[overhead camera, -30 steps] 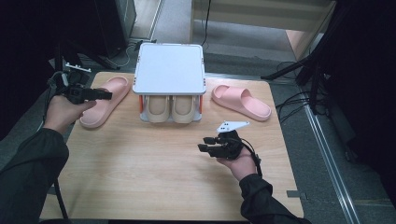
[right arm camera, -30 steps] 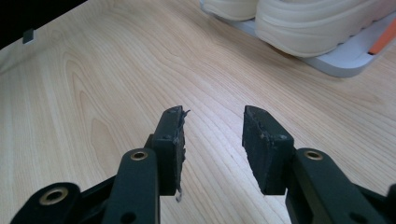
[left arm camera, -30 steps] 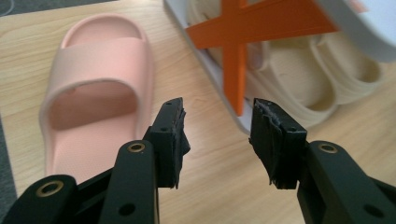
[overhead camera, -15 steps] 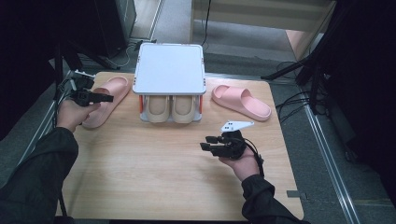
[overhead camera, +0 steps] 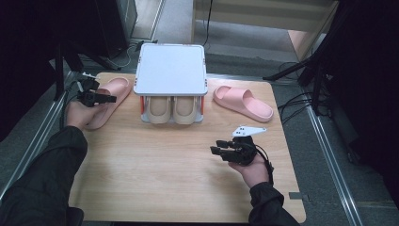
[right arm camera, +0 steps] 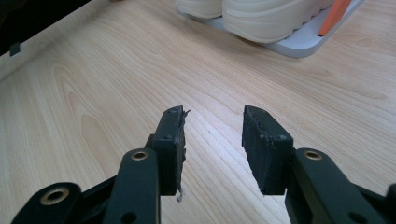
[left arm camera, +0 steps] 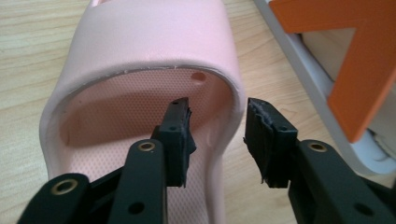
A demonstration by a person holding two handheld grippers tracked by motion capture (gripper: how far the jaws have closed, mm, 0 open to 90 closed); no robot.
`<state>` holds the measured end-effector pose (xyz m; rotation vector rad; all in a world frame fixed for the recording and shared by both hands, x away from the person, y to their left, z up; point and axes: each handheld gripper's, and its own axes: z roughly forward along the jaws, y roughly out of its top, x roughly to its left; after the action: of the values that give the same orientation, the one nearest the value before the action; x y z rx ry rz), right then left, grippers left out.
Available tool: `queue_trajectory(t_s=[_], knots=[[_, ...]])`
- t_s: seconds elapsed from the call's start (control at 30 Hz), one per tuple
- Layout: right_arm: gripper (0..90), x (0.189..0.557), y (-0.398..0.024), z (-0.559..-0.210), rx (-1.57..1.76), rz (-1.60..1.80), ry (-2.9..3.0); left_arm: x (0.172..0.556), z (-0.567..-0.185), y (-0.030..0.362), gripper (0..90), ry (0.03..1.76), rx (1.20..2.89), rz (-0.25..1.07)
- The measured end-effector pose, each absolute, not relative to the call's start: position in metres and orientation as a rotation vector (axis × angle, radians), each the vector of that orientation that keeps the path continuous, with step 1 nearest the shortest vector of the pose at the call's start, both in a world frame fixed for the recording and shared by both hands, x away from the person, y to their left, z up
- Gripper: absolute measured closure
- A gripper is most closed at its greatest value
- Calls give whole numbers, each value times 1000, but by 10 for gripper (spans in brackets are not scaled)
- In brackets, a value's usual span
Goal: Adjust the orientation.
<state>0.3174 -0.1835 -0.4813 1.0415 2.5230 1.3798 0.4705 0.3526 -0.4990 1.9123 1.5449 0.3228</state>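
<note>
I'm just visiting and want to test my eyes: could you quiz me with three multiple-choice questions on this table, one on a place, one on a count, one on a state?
1. Where is the cream pair of shoes?
A. On the floor
B. On the lower shelf of the white rack
C. On the rack's top

2. How many pink slippers lie on the table?
A. One
B. Two
C. Four

3. How does the left gripper stand to the left pink slipper?
A. Its jaws straddle the side wall of the slipper
B. It lifts the slipper high
C. It lies far off

Answers: 1 B, the cream pair of shoes sits under the top of the white rack. 2 B, the left pink slipper and the right one. 3 A, at the left gripper one jaw is inside the slipper, one outside.
</note>
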Motion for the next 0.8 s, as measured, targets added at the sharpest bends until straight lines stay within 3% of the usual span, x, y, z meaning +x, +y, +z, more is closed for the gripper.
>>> queue_trajectory(t_s=[0.27, 0.8], knots=[[597, 318, -187, -481, 1065, 1392, 2504, 472, -497, 344, 836, 1531, 1947, 408], [601, 322, -187, -481, 1061, 1419, 2504, 445, -434, 344, 854, 1478, 1966, 406]])
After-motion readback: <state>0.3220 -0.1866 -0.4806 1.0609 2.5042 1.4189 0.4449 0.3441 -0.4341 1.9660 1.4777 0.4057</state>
